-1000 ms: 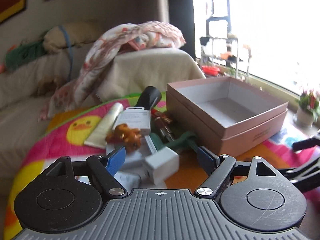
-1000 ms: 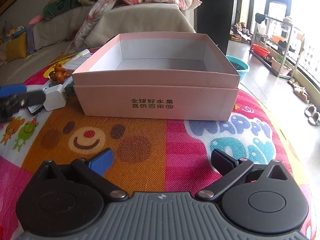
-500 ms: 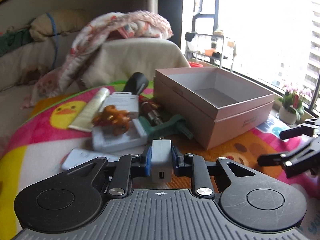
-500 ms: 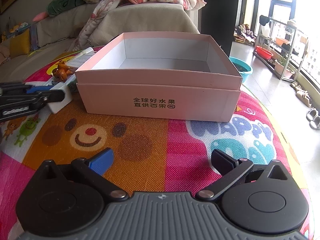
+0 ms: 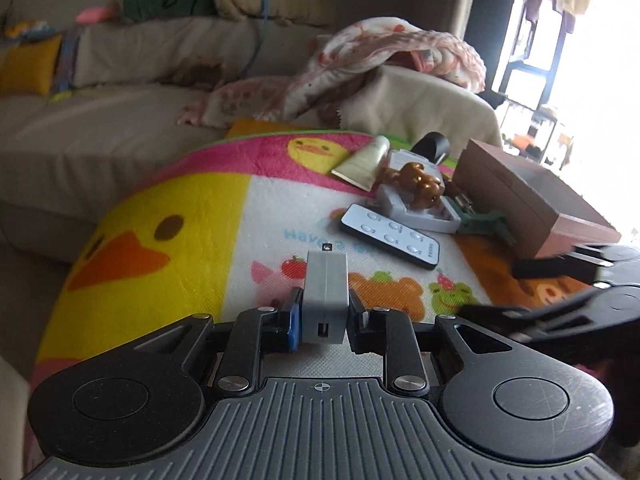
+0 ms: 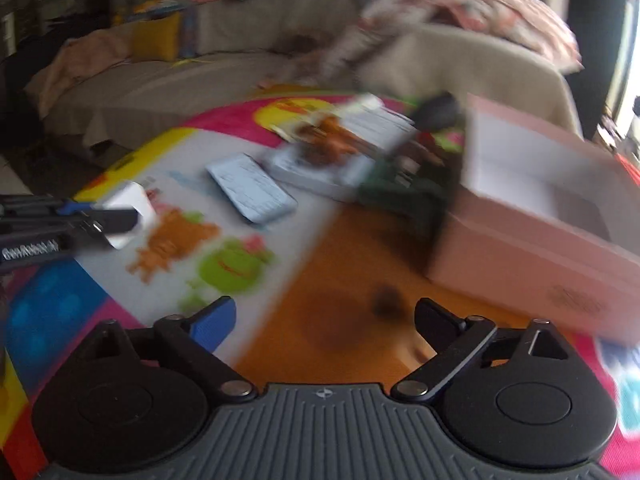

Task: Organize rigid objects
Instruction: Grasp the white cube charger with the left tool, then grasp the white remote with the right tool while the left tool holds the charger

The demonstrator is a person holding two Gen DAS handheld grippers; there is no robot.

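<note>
Bright cartoon-printed cloth (image 5: 200,216) covered the surface, ducks and bears across it, with a beige sofa (image 5: 100,128) behind; nearest the lens in the left wrist view, the left gripper (image 5: 322,320) was clamped on a small white charger block (image 5: 325,296), held low at the centre of the frame and lifted clear of the cloth as far as could be judged; in the right wrist view, badly blurred, the right gripper (image 6: 324,322) had its jaws apart and held nothing, at the lower centre of that frame; beyond the charger, right of centre in the left view, lay a slim remote (image 5: 390,240), then a grey case (image 5: 416,208) with a brown toy figure (image 5: 418,182) on top, a cream tube (image 5: 362,162) just beside them, a green tool (image 5: 484,222) against the box wall and a black cylinder (image 5: 434,146) furthest back; the pink box (image 5: 520,200) stood at the right edge, and the little of its inside that showed in the right view looked bare, though blur made that uncertain; by this reckoning the sorting had barely begun: one piece was in hand and not yet boxed, and the whole pile was left to move.
</note>
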